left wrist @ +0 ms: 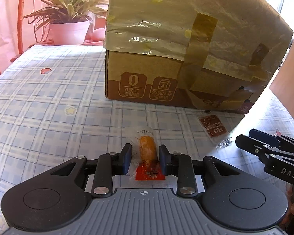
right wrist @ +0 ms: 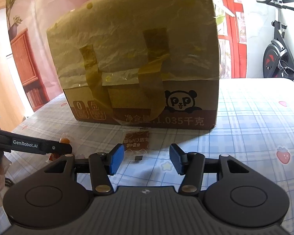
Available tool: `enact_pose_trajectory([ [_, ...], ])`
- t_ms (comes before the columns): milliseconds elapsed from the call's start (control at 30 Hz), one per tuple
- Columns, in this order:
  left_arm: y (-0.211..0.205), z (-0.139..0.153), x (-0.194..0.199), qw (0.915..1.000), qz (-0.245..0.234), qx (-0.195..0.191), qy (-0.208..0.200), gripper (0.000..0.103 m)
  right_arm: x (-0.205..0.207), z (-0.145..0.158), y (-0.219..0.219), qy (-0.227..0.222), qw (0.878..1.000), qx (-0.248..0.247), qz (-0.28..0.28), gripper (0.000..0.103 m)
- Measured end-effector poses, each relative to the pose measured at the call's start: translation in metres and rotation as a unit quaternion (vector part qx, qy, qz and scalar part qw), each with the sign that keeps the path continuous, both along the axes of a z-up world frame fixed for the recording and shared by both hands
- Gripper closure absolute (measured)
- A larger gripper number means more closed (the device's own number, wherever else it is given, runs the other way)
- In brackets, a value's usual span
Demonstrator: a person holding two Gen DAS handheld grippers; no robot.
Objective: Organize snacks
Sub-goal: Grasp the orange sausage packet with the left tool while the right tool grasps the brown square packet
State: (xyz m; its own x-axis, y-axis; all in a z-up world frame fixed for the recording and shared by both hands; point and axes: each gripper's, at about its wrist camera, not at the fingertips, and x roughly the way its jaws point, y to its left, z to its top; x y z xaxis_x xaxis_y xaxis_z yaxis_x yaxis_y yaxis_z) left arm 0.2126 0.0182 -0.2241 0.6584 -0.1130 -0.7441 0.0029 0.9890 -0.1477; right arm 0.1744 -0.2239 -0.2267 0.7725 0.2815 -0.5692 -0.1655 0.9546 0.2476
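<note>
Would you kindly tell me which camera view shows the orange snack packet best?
The left wrist view: the orange snack packet sits centred, pinched in the left gripper. The right wrist view shows only a sliver of it behind that gripper's finger.

The box (left wrist: 186, 45) is being cut off by the top edge in both views. The print on the brown packet (right wrist: 137, 142) is being blurred. The left tool (right wrist: 65, 149) is mostly being hidden beyond the left edge.
</note>
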Motion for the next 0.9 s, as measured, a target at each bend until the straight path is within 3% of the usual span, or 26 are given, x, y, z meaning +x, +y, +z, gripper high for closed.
enact_pose_trajectory([
  [233,0.005,-0.004,-0.003,0.9997,0.005,-0.02,-0.011,0.071,0.017,0.001,0.01,0.036,0.999,-0.032,-0.003,0.048],
  [367,0.008,-0.005,-0.005,0.9993,0.008,-0.032,-0.015,0.071,0.032,0.007,0.022,0.033,0.999,-0.036,0.008,0.039],
  [500,0.014,-0.006,-0.005,0.9985,0.01,-0.05,-0.018,0.071,0.05,0.001,0.034,0.042,0.998,-0.037,0.013,0.038],
  [667,0.015,-0.007,-0.005,0.9983,0.01,-0.052,-0.022,0.071,0.059,-0.009,0.045,0.051,0.996,-0.068,-0.008,0.038],
  [900,0.011,-0.007,-0.008,0.9987,0.012,-0.043,-0.025,0.071,0.057,-0.015,0.062,0.038,0.993,-0.11,0.007,0.037],
])
